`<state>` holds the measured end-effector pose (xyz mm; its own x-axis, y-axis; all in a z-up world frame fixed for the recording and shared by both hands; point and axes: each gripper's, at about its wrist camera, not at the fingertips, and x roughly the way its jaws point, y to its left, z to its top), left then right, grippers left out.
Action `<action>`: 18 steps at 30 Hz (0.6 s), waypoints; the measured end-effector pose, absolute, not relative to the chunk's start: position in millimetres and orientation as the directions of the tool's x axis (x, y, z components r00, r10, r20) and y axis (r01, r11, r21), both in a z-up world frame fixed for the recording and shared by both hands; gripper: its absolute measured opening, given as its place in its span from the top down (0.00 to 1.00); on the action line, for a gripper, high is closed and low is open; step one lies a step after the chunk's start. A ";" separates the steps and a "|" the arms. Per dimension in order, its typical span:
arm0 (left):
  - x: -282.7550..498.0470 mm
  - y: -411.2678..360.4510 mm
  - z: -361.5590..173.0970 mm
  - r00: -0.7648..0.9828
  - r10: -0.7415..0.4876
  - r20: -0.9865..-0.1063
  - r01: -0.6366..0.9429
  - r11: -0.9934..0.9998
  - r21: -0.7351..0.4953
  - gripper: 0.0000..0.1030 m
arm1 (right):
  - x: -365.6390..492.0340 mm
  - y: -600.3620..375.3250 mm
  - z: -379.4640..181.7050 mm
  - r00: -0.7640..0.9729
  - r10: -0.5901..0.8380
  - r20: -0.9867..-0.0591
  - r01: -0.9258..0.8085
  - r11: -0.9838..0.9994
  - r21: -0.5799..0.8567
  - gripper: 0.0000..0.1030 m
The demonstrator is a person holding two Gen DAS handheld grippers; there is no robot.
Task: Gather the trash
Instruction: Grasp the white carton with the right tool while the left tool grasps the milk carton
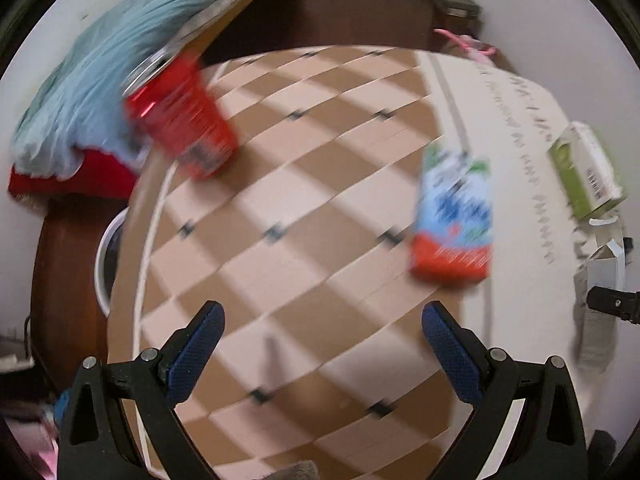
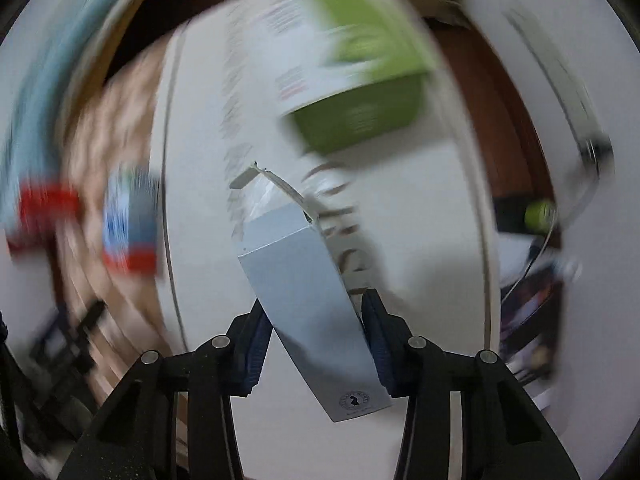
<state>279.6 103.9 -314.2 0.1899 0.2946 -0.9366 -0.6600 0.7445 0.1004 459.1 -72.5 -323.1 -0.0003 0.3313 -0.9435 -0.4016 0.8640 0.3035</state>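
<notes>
Clamping the right claw (image 2: 316, 344) on a pale grey cardboard carton with a torn-open top (image 2: 304, 280), blue pads pressing its two sides, long axis running away from the claw and leaning toward the far left. Lying beyond it, far and slightly right on the white printed sheet (image 2: 420, 208), a green and white cardboard box (image 2: 360, 92), clearly apart from the carton. Hanging spread wide and empty over the brown-and-cream checkered mat (image 1: 280, 200), the left claw (image 1: 323, 354). Sitting ahead to its right, a blue, white and red drink carton (image 1: 454, 216), long axis pointing roughly away; far left, a tilted red drink can (image 1: 180, 116). Judging the left claw nearer the carton.
</notes>
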 end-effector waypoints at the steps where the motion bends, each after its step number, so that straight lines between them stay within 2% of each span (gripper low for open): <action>1: 292.3 103.9 -312.5 0.199 0.281 -0.939 -0.641 0.762 0.092 0.02 | 461.0 -82.4 -322.1 0.024 0.359 -0.933 -0.347 0.878 0.329 0.55; 4: 326.4 102.3 -316.6 0.197 0.238 -0.951 -0.584 0.808 0.081 0.02 | 464.0 -87.5 -326.7 0.017 0.381 -0.924 -0.280 0.889 0.362 0.51; 5: 336.9 101.6 -319.8 0.189 0.226 -0.956 -0.566 0.820 0.081 0.02 | 463.5 -89.0 -328.9 0.013 0.389 -0.921 -0.274 0.888 0.371 0.43; 6: 345.8 101.9 -323.3 0.182 0.218 -0.959 -0.552 0.829 0.084 0.03 | 461.7 -90.9 -330.3 0.017 0.395 -0.918 -0.277 0.884 0.376 0.40; 12: 379.0 106.0 -348.6 0.145 0.186 -0.972 -0.499 0.862 0.090 0.04 | 434.6 -67.9 -329.7 0.110 0.332 -0.937 -0.408 0.875 0.262 0.39; 13: 380.9 105.5 -351.7 0.146 0.181 -0.973 -0.498 0.863 0.086 0.08 | 432.6 -62.3 -331.1 0.111 0.326 -0.939 -0.417 0.873 0.254 0.40; 14: 382.0 105.1 -354.2 0.140 0.179 -0.974 -0.500 0.862 0.086 0.17 | 431.0 -59.2 -332.5 0.111 0.319 -0.941 -0.423 0.872 0.246 0.40; 16: 383.5 103.9 -354.7 0.149 0.174 -0.973 -0.510 0.857 0.075 0.18 | 426.7 -55.3 -335.9 0.118 0.297 -0.947 -0.423 0.878 0.223 0.40; 18: 382.2 103.3 -354.7 0.161 0.165 -0.973 -0.509 0.858 0.061 0.23 | 422.9 -54.4 -337.0 0.137 0.288 -0.948 -0.428 0.880 0.205 0.40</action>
